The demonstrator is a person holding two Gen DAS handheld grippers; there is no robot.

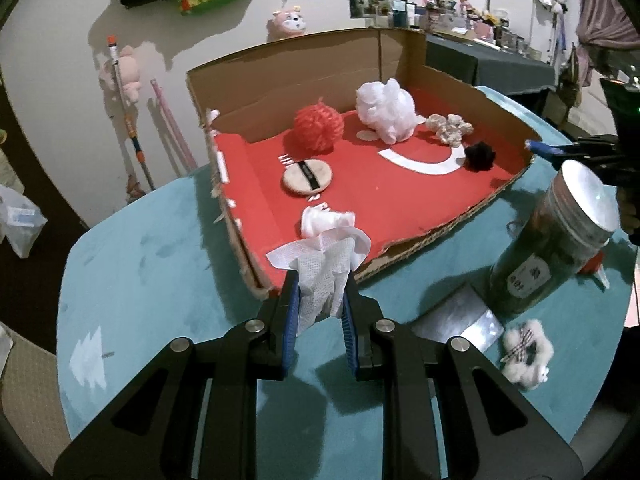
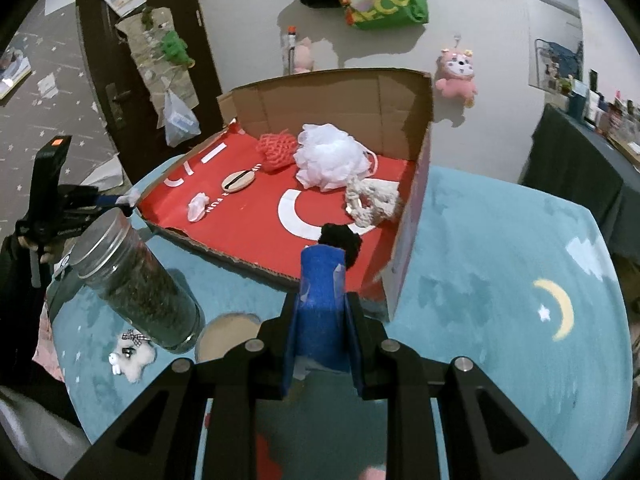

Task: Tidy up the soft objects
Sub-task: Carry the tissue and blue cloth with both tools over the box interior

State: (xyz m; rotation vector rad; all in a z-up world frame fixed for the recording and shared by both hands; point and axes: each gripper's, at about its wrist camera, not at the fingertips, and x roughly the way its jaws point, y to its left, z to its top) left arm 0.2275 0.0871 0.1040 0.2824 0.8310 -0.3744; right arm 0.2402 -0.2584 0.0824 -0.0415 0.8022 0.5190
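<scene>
An open cardboard box (image 1: 304, 64) with a red floor holds a red mesh ball (image 1: 318, 128), a white bath pouf (image 1: 386, 110), a cream rope knot (image 1: 450, 128), a black pompom (image 1: 480, 155), a round puff (image 1: 307, 177) and a white crumpled piece (image 1: 320, 218). My left gripper (image 1: 320, 304) is shut on a white mesh cloth (image 1: 322, 268) just outside the box's near edge. My right gripper (image 2: 322, 312) is shut on a blue folded piece (image 2: 322, 292) near the box's front corner, behind the black pompom (image 2: 340, 240).
A lidded glass jar (image 1: 556, 236) of dark stuff lies tilted on the teal table (image 1: 160, 280). A small white plush (image 1: 526, 354) and a shiny foil sheet (image 1: 460, 320) lie near it. Plush toys hang on the wall behind.
</scene>
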